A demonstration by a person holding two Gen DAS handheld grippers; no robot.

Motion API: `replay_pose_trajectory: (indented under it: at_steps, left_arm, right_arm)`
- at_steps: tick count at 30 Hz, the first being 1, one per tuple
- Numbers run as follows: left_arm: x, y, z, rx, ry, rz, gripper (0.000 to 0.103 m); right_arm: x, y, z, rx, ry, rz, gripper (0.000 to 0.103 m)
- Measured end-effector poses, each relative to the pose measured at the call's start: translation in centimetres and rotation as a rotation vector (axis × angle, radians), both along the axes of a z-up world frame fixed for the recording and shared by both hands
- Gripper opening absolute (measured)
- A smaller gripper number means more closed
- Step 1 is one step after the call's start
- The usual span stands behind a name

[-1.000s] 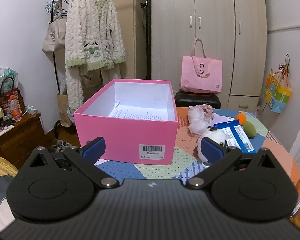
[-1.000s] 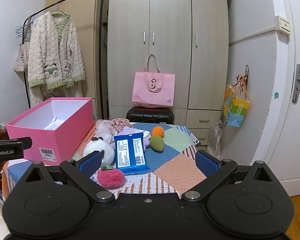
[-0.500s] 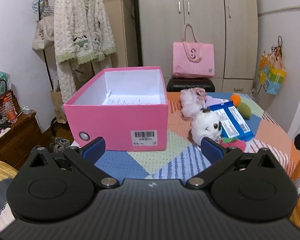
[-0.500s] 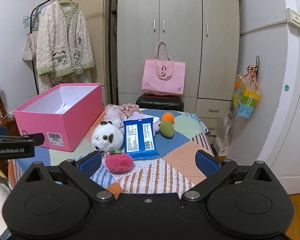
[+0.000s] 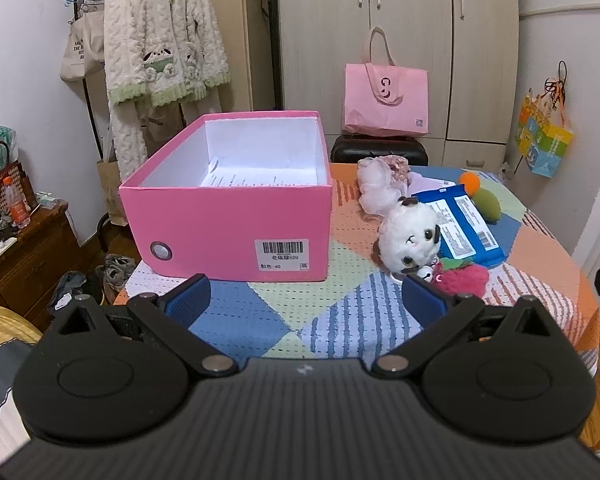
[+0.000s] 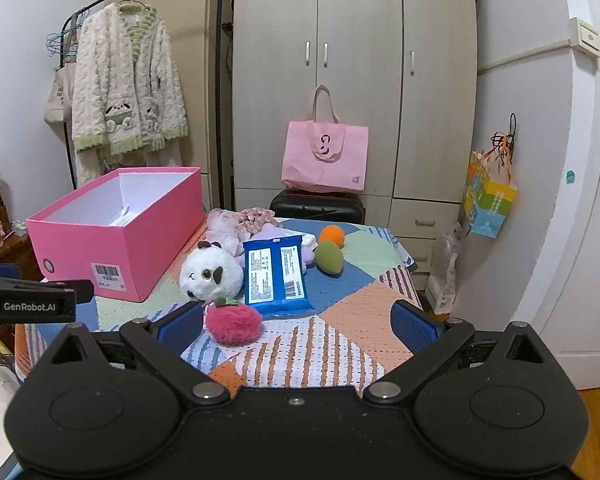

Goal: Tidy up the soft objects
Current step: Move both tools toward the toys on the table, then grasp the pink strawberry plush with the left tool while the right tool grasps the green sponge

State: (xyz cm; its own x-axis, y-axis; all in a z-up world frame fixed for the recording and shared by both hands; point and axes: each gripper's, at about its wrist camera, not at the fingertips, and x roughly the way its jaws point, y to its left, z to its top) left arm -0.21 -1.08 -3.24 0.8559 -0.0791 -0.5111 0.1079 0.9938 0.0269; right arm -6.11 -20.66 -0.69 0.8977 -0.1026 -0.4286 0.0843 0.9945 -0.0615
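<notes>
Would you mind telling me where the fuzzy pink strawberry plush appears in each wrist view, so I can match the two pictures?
Left wrist view: the strawberry plush is right of centre, just behind the left gripper's right fingertip, below the panda plush.
Right wrist view: it lies left of centre, beside the right gripper's left fingertip.
Shared landmark: the blue packet just behind it.

Home bedroom: wardrobe (image 6: 356, 80), hanging cardigan (image 6: 126, 84)
</notes>
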Motion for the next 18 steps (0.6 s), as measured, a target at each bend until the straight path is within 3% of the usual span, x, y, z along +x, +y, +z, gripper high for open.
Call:
replay_pose_trajectory:
  at_steps: [18]
  left_arm:
    - [0.0,-1.7,0.5,0.006,0.021,-0.033,0.103]
  right_arm:
    - [0.1,-1.3,-0.1,0.025,-0.001,0.021,0.102]
